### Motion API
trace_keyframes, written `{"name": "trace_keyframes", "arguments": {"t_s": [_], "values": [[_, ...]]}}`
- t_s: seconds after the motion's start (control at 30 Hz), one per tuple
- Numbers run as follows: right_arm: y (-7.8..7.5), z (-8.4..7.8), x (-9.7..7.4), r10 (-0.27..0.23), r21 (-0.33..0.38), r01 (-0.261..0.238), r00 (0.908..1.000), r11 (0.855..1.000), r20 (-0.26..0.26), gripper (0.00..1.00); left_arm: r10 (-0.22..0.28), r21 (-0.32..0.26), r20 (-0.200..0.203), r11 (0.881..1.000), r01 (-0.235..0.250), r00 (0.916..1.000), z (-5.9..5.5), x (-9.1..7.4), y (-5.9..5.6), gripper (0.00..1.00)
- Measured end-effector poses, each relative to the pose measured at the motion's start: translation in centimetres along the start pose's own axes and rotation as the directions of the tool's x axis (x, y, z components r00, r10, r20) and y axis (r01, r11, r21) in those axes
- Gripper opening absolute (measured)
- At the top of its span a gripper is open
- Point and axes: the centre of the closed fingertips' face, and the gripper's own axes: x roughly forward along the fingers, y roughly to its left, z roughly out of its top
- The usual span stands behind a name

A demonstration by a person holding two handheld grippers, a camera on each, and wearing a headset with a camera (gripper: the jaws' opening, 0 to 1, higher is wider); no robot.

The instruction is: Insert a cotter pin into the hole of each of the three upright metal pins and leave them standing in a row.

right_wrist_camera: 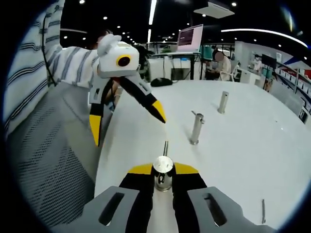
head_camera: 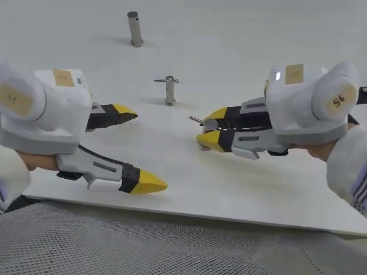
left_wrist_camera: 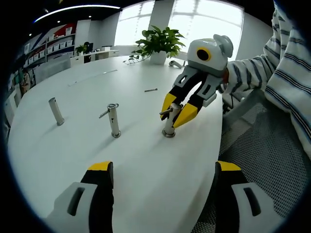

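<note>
Middle pin [head_camera: 170, 91]: upright silver metal, cotter pin fitted
Left gripper [head_camera: 149, 149]: spread wide, empty, left of middle pin
Right gripper [head_camera: 209, 127]: clamped on near silver pin [right_wrist_camera: 163, 166], right of middle pin

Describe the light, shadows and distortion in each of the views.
Head view: soft even light, faint shadow beside the far pin, all sharp. Left gripper view: fisheye curves the table; windows are washed out. Right gripper view: dark ceiling with bright lamps; the near pin gleams.

The left gripper [head_camera: 143, 150] and right gripper [head_camera: 205, 129] share white housings behind black fingers [head_camera: 129, 176] tipped yellow (tan stickers [head_camera: 294, 73] sit further back); sleeves [left_wrist_camera: 286, 73] are white, dark-striped.
</note>
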Motion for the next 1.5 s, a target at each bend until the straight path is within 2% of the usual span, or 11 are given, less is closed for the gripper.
{"name": "trace_keyframes", "arguments": {"t_s": [0.1, 0.2, 0.4, 0.5, 0.73, 0.77, 0.93, 1.17, 1.33, 1.43, 1.5], "values": [[-0.4, -0.2, -0.4, 0.007, -0.035, -0.008, 0.9997, 0.999, -0.023, 0.14, 0.009, -0.002, 0.008, 1.0, -0.009, 0.9999, 0.1, -0.2, 0.1, 0.9], [-1.1, -0.2, -0.8, 0.012, -0.048, -0.014, 0.9993, 0.999, -0.035, 0.14, 0.013, 0.0, 0.048, 1.0, -0.013, 0.9988, 0.8, -0.5, 0.1, 0.97], [-3.0, 0.4, -1.6, 0.053, -0.072, -0.054, 0.9985, 0.996, -0.015, 0.14, 0.005, 0.029, 0.021, 1.0, -0.005, 0.9998, 0.7, -0.8, -0.1, 0.99], [-3.8, 0.5, -1.7, 0.073, -0.122, -0.076, 0.9968, 0.99, -0.031, 0.13, 0.005, 0.007, 0.033, 1.0, -0.005, 0.9994, 1.0, -1.0, -0.1, 0.99], [-5.3, 0.6, -1.6, 0.11, -0.165, -0.115, 0.9931, 0.979, -0.043, 0.13, 0.003, -0.007, 0.043, 1.0, -0.003, 0.9991, 1.2, -1.2, -0.1, 0.99], [-6.3, 0.5, -1.6, 0.121, -0.166, -0.127, 0.9916, 0.978, -0.045, 0.13, 0.009, -0.006, 0.036, 1.0, -0.009, 0.9993, 1.1, -1.2, 0.0, 0.99], [-7.2, 0.3, -1.3, 0.157, -0.175, -0.164, 0.9861, 0.971, -0.054, 0.13, 0.013, -0.024, 0.028, 1.0, -0.012, 0.9995, 0.6, -1.4, 0.2, 0.99], [-7.7, 0.7, -1.0, 0.227, -0.176, -0.227, 0.9736, 0.958, -0.019, 0.14, 0.012, -0.025, 0.006, 1.0, -0.012, 0.9999, 0.2, -1.4, 0.2, 0.99], [-8.0, 0.4, -0.8, 0.261, -0.203, -0.262, 0.9647, 0.943, -0.032, 0.14, 0.016, -0.027, 0.002, 1.0, -0.016, 0.9999, 0.3, -1.3, 0.3, 0.99], [-8.1, 0.1, -0.7, 0.286, -0.211, -0.288, 0.9573, 0.934, -0.044, 0.14, 0.027, -0.064, 0.003, 0.998, -0.027, 0.9996, 0.2, -1.2, 0.5, 0.99], [-8.2, 0.0, -0.6, 0.297, -0.216, -0.3, 0.9537, 0.929, -0.046, 0.14, 0.038, -0.075, 0.02, 0.997, -0.036, 0.9991, 0.4, -1.2, 0.7, 0.99]]}}
